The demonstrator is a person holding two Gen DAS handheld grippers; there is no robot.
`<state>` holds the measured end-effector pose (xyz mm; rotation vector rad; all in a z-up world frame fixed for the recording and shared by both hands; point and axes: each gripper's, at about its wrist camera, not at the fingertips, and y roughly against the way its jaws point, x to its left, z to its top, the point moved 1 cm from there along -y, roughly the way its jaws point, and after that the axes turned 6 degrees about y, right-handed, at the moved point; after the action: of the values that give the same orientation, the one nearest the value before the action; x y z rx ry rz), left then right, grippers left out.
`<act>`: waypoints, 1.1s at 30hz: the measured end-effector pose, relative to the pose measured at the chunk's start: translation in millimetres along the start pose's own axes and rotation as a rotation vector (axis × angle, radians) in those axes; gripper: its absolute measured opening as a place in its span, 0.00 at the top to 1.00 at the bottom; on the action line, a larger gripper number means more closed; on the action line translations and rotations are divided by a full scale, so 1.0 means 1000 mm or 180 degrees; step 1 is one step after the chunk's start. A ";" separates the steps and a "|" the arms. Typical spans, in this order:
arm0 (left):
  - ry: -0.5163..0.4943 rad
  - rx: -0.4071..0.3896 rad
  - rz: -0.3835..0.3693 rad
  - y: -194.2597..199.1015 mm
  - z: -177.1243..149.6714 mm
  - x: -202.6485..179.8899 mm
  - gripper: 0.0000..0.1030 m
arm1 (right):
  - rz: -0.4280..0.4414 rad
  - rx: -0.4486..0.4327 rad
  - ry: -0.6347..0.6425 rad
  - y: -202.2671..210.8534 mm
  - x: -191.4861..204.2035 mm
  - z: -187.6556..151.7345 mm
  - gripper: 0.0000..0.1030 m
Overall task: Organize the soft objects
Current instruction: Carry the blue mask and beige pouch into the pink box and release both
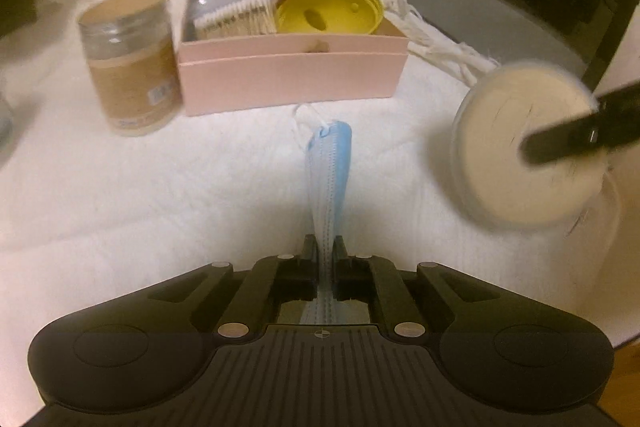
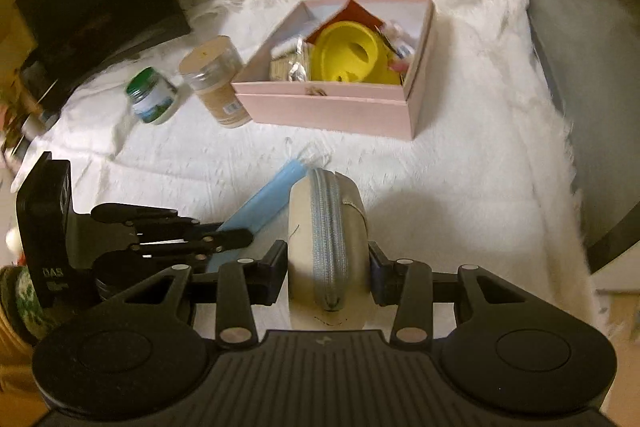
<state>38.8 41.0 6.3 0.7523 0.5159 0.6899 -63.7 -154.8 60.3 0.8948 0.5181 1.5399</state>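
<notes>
Your left tool (image 1: 324, 247) is closed on a folded blue face mask (image 1: 330, 167), which sticks out forward above the white fluffy cover (image 1: 160, 187), pointing toward the pink box (image 1: 292, 75). Your right tool (image 2: 328, 263) grips a round beige zip pouch (image 2: 326, 239) by its two flat sides, zipper facing up. The pink box holds a yellow lid (image 1: 330, 13) and cotton swabs (image 1: 236, 17). A brown-labelled jar (image 1: 132, 63) stands just beside the box.

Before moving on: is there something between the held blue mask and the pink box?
Nothing visible does. The blue mask, clamped in the left gripper, points at the pink box across bare white fur. The brown jar stands left of that path.
</notes>
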 end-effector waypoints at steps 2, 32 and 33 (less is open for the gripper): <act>0.0192 -0.0073 0.0044 0.011 -0.001 0.003 0.92 | 0.0044 -0.0068 -0.0032 0.009 -0.007 0.001 0.61; 0.0884 -0.0162 -0.0302 -0.116 0.218 0.057 0.78 | -0.0493 -0.1041 -0.0547 0.043 -0.047 0.191 0.61; 0.0773 -0.0279 -0.0304 -0.115 0.212 0.057 0.75 | -0.0511 -0.1003 -0.0593 0.035 -0.050 0.193 0.61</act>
<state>256.7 -72.5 41.9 0.5608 0.7336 0.7142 63.7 -241.7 190.9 0.7245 0.1997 1.3307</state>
